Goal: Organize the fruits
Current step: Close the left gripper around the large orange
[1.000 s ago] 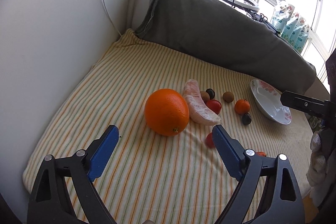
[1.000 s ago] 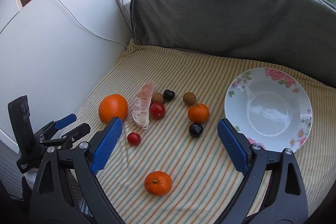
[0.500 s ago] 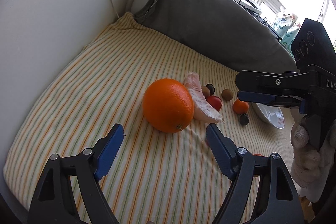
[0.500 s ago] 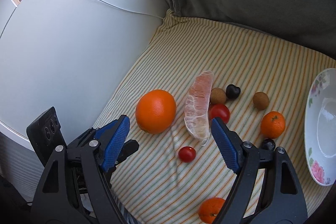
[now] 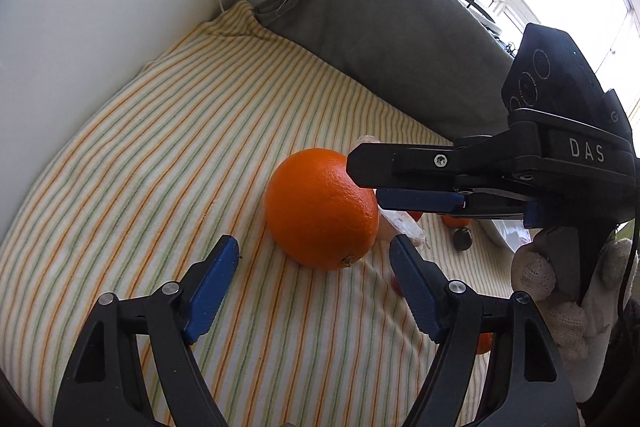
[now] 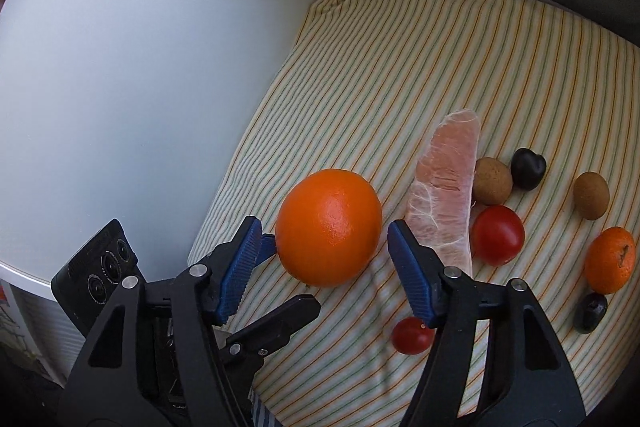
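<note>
While every fruit I can see sits loose on the striped cloth [image 6: 460, 39], nothing looks sorted, so I'd judge the task barely started.

Right gripper [image 6: 324, 243]: spread wide, empty, fingers flanking the big orange [image 6: 329, 227] but not touching it as far as I can tell. Left gripper [image 5: 314, 263]: also spread and empty, pointed at the same orange [image 5: 322, 209] from the other side, short of it. From the left wrist view the right gripper [image 5: 404, 183] crosses in front of the orange's right side.

Left to handle, all on the cloth:
- big orange, nearest the white wall [image 6: 120, 67]
- peeled pomelo segment [image 6: 444, 195], just beside it
- red tomato [image 6: 497, 235] touching the segment; smaller cherry tomato [image 6: 412, 335] nearer me
- two brown round fruits [image 6: 493, 181] [image 6: 591, 195]
- dark heart-shaped fruit [image 6: 528, 169], dark grape [image 6: 591, 311]
- mandarin [image 6: 610, 259], just above the grape

Only a sliver of a white dish [image 5: 510, 237] shows behind the right gripper; can't tell if anything is in it. My guess is that's the target, with the orange first.

Writing: "DAS" in white on the right gripper's body [image 5: 586, 150], and a partial "G" above it. Nothing else readable.
</note>
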### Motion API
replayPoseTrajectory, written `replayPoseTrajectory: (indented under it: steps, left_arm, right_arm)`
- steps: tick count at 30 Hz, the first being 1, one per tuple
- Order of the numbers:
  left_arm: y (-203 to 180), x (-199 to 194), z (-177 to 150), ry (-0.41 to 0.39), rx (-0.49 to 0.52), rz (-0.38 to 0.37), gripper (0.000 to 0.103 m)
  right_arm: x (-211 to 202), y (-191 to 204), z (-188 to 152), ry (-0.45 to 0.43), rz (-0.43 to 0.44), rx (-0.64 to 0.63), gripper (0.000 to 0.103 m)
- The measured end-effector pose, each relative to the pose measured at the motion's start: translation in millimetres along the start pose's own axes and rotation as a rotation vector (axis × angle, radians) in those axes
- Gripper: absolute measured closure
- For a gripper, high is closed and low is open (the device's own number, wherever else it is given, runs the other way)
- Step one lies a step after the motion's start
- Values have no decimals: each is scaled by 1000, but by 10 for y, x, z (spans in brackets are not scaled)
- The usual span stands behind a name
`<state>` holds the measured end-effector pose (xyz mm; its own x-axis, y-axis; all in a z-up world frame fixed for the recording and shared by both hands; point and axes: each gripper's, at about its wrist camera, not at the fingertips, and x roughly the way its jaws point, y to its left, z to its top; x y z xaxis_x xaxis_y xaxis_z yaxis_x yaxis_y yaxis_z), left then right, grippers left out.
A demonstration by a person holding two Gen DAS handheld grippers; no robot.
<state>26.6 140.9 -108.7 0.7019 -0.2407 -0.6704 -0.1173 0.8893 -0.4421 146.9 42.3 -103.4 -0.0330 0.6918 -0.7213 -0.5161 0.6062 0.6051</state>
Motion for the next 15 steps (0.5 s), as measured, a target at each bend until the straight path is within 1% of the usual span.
replayPoseTrajectory:
  steps: [2,13,15]
  left_arm:
    - [-8,21,8,4,-1,-2,28]
    - [-25,95,92,16,0,0,29]
    - [-36,108,104,20,0,-2,30]
  right_arm:
    - [-6,10,13,2,1,2,34]
    - [137,36,138,20,-8,3,34]
    - [144,37,144,20,-13,3,34]
